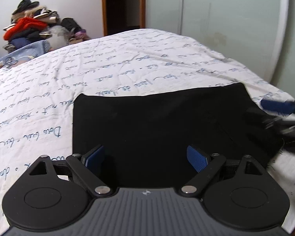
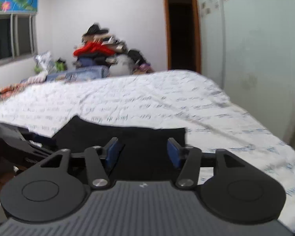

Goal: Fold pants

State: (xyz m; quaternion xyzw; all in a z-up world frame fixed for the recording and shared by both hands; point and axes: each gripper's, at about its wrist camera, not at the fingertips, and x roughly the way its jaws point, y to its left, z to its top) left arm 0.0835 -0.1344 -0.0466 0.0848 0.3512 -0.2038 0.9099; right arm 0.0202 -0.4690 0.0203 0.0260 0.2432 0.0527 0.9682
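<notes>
The black pants (image 1: pixel 163 122) lie folded into a flat rectangle on the white bed sheet (image 1: pixel 88 66) with blue writing. My left gripper (image 1: pixel 145 157) is open and empty, its blue pads just above the near part of the pants. My right gripper (image 2: pixel 142 151) is open and empty over the right end of the pants (image 2: pixel 127 135). It also shows blurred at the right edge of the left wrist view (image 1: pixel 281 110). The left gripper shows at the left edge of the right wrist view (image 2: pixel 25 145).
A pile of clothes (image 1: pixel 31 29) with a red item stands beyond the bed's far left, also in the right wrist view (image 2: pixel 100 51). A dark doorway (image 1: pixel 123 5) and pale wardrobe doors (image 1: pixel 216 9) lie behind. A window (image 2: pixel 15 37) is at far left.
</notes>
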